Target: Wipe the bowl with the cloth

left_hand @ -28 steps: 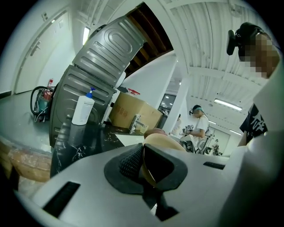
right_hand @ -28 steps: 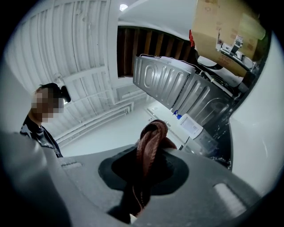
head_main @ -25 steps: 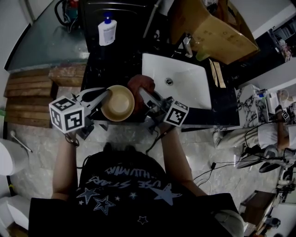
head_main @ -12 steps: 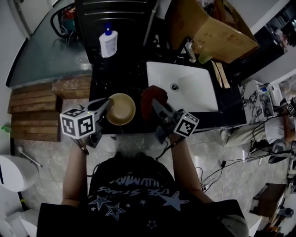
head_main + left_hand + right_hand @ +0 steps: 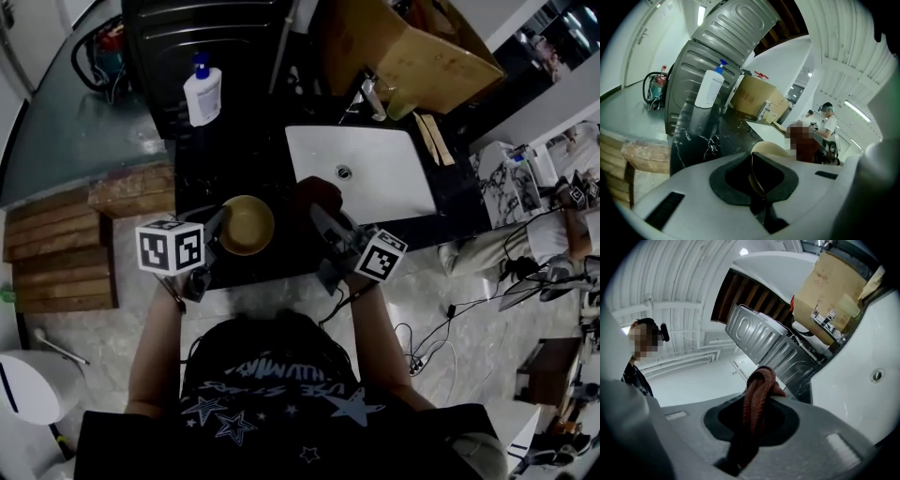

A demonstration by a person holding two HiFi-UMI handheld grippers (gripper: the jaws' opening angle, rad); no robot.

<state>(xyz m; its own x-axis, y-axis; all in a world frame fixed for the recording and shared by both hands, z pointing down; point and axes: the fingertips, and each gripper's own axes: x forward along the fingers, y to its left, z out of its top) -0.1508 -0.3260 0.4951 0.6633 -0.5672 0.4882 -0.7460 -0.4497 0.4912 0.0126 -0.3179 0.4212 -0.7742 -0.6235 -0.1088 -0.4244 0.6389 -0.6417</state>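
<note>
Black counter (image 5: pixel 234 159) by sink (image 5: pixel 375 183), soap bottle (image 5: pixel 202 94) behind; left gripper (image 5: pixel 219 222) pinches bowl (image 5: pixel 247 225) rim, right gripper (image 5: pixel 317 214) pinches cloth (image 5: pixel 314 190), now farther from bowl.

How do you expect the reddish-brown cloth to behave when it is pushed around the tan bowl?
Probably floppy: the reddish-brown ribbed cloth bunches in folds in the right tool. Likely light and grippy, given its coarse weave.

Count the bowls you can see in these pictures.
1: the tan bowl over the dark countertop, left of the white sink, rim clamped in the left tongs. No others visible.
</note>
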